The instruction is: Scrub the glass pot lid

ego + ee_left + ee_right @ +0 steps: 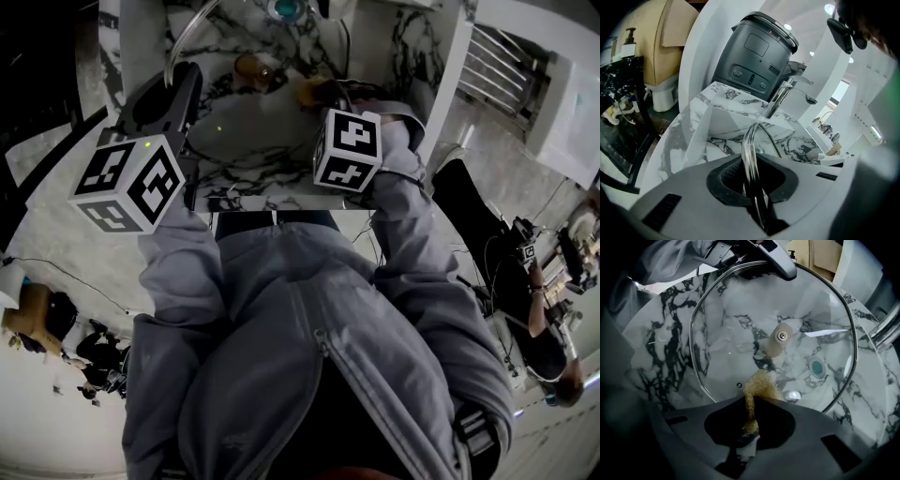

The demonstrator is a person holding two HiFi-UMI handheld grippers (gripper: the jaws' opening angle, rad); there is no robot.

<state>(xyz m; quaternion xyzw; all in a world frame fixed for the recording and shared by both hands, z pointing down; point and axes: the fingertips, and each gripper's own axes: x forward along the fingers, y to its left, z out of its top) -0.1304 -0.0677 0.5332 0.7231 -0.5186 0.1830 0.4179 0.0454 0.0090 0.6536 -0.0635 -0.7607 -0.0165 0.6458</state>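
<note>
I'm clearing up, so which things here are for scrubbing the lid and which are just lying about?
For the job: glass pot lid, tan sponge, left gripper, right gripper, marble sink.
Lying about: faucet, dark grey appliance, pump bottle.

Above the sink [253, 127], the glass pot lid [253, 67] was cut off by the head view's top edge; the sponge [759, 386] had its rear end buried between the right tongs [750, 427].
</note>
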